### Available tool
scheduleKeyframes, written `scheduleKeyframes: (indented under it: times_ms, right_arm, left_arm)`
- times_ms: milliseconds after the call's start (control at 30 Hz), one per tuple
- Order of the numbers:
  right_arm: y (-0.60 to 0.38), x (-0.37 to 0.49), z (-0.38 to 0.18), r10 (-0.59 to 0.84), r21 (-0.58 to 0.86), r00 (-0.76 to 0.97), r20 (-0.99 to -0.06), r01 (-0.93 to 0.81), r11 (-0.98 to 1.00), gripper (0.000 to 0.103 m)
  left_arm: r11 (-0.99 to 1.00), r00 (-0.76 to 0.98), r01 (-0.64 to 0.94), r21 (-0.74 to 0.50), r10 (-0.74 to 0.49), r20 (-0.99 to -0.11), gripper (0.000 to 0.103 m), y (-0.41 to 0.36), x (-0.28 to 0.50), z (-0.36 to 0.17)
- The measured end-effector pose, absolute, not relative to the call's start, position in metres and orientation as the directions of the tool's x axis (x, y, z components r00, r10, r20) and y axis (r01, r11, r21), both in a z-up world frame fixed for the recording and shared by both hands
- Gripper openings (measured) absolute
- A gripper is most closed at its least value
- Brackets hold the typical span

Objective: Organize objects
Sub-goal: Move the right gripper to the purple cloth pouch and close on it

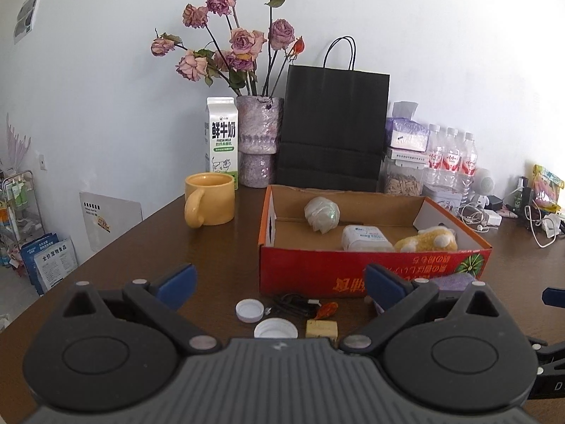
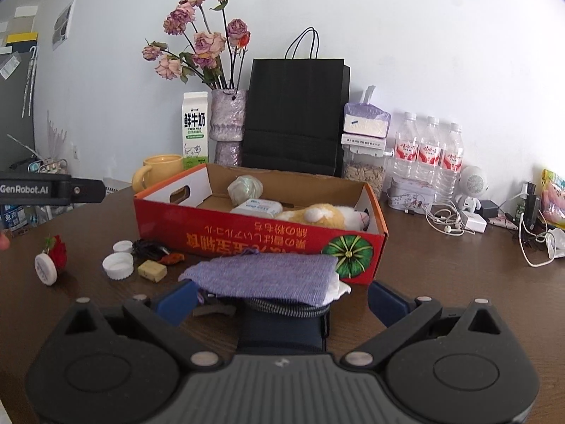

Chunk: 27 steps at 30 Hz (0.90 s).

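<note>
Left gripper (image 1: 279, 284): jaws wide open, holding nothing.
Right gripper (image 2: 280, 300): jaws open around a purple cloth (image 2: 261, 275).
Table (image 1: 123, 247): two white caps (image 1: 250, 310), a yellow cube (image 1: 321, 328).
Red box (image 1: 353, 268): behind these; holds a plush toy (image 1: 427, 240), a white pack (image 1: 365, 238), a wrapped ball (image 1: 321, 215).
Far back: yellow mug (image 1: 209, 204), milk carton (image 1: 221, 137), black bag (image 1: 333, 127).
</note>
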State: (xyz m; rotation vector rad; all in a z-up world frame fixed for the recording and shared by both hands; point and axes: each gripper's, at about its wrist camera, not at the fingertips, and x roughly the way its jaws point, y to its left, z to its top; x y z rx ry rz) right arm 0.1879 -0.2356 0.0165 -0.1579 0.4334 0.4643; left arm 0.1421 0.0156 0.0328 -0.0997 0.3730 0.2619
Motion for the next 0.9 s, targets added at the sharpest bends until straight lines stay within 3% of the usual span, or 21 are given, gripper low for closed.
scheduleKeyframes:
  times_ms: [500,900]
  right_arm:
    - [-0.232,0.194,0.000,0.390,-0.039,0.779,-0.491,-0.466,0.884,0.103]
    - [-0.189,0.260,0.002,0.419,-0.112,0.750,-0.511,-0.542,0.833,0.102]
  left_arm:
    - [0.961,0.871,-0.275,-0.035,0.233,-0.433,0.103,0.028,0.129,0.013]
    - [0.963,0.854,-0.270,-0.011,0.235,-0.464,0.103,0.027,0.142,0.004]
